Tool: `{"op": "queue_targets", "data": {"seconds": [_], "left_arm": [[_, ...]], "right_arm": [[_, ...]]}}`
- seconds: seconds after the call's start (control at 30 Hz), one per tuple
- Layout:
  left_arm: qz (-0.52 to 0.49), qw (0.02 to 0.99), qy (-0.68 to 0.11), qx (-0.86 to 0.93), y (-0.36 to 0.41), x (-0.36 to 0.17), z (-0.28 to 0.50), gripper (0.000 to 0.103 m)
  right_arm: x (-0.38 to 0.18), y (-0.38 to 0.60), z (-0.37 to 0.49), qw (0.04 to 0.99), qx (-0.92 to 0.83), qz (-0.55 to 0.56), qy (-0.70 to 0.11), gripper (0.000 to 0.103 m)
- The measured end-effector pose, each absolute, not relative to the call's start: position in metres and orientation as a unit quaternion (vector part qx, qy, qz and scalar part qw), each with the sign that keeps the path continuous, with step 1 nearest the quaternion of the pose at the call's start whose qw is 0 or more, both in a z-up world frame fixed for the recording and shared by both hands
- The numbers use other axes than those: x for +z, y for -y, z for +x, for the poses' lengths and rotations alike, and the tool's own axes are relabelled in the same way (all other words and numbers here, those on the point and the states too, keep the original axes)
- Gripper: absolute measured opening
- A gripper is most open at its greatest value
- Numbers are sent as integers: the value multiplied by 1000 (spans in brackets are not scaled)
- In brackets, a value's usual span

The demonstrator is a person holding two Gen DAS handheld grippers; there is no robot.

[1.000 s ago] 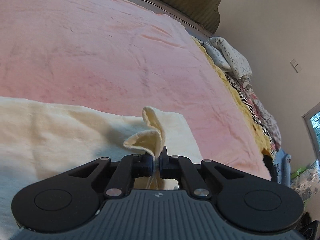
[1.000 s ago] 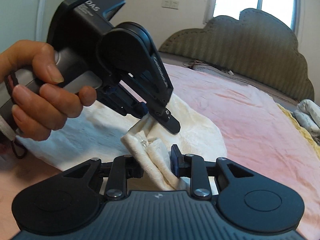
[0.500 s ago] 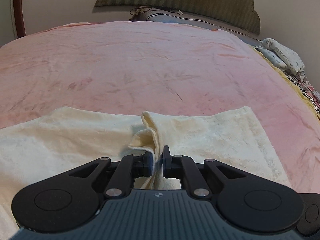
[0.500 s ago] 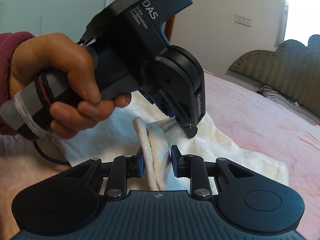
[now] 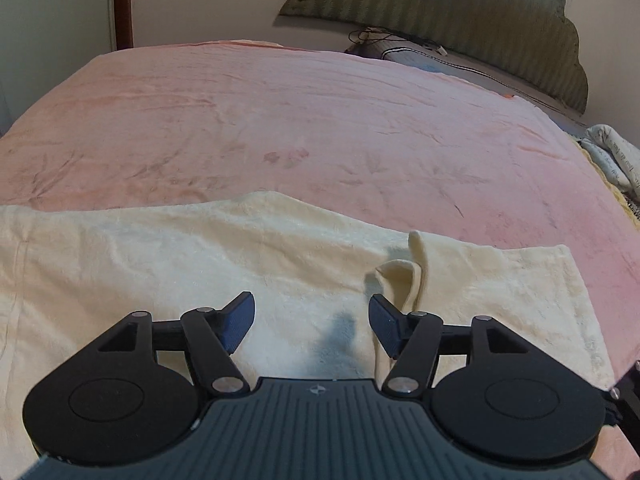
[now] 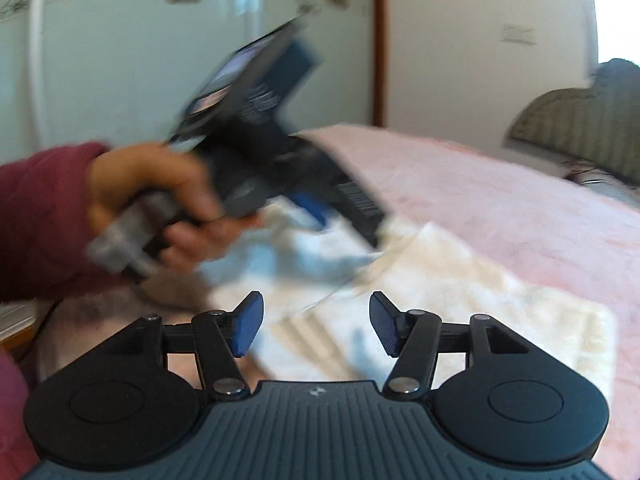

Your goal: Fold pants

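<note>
The cream pants (image 5: 168, 264) lie flat on the pink bed (image 5: 320, 120), near its front edge, long axis running left to right, one end at the right. A small upright fold (image 5: 416, 268) of cloth stands just beyond the left gripper's (image 5: 312, 322) right finger. That gripper's jaws have just been opening; they stand wide apart, gripping nothing. The right gripper (image 6: 316, 330) has likewise just been opening, released, over the pants with no cloth pinched between its 2 pads.
</note>
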State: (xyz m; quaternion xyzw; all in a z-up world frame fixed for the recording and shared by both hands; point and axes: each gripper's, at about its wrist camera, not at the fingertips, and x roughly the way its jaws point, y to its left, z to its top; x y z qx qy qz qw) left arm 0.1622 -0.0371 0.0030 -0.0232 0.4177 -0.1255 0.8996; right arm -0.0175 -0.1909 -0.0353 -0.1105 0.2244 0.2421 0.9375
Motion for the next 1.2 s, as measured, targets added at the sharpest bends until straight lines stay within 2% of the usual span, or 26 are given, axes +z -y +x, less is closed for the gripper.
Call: {"op": "queue_targets", "data": {"seconds": [0.2, 0.4, 0.43, 0.5, 0.57, 0.63, 0.83, 0.9, 0.93, 0.97, 1.07, 1.1, 1.2], "left_arm": [[-95, 875, -440, -178, 22, 14, 148, 67], [-188, 824, -484, -228, 20, 8, 147, 67], [-196, 818, -488, -233, 22, 8, 146, 67], [-206, 810, -494, -240, 22, 5, 144, 67], [-216, 803, -499, -244, 22, 3, 142, 67], [-227, 793, -505, -252, 23, 0, 142, 67], [-282, 764, -525, -247, 30, -26, 153, 65], [-307, 765, -522, -222, 27, -34, 159, 61], [-316, 764, -517, -221, 26, -36, 161, 52], [-322, 765, -515, -217, 25, -37, 162, 34], [-314, 769, -514, -212, 24, -38, 160, 5], [-314, 772, -509, -212, 23, -36, 157, 2], [-310, 784, -493, -213, 19, -29, 150, 1]], "right_arm": [[-54, 177, -11, 924, 215, -201, -243, 57], [-70, 157, -9, 918, 178, -281, -215, 55], [-71, 154, -5, 917, 178, -286, -215, 48], [-71, 144, 8, 911, 183, -299, -219, 21], [-76, 137, 4, 906, 184, -315, -215, 14], [-75, 138, 3, 911, 186, -301, -211, 12], [-45, 181, 7, 939, 215, -141, -226, 11], [-42, 188, 9, 939, 226, -111, -233, 11], [-43, 188, 10, 939, 229, -106, -235, 11], [-43, 188, 11, 938, 232, -102, -237, 11], [-44, 185, 10, 937, 237, -101, -237, 11], [-45, 185, 11, 936, 238, -99, -238, 11], [-43, 189, 15, 936, 248, -84, -236, 11]]}}
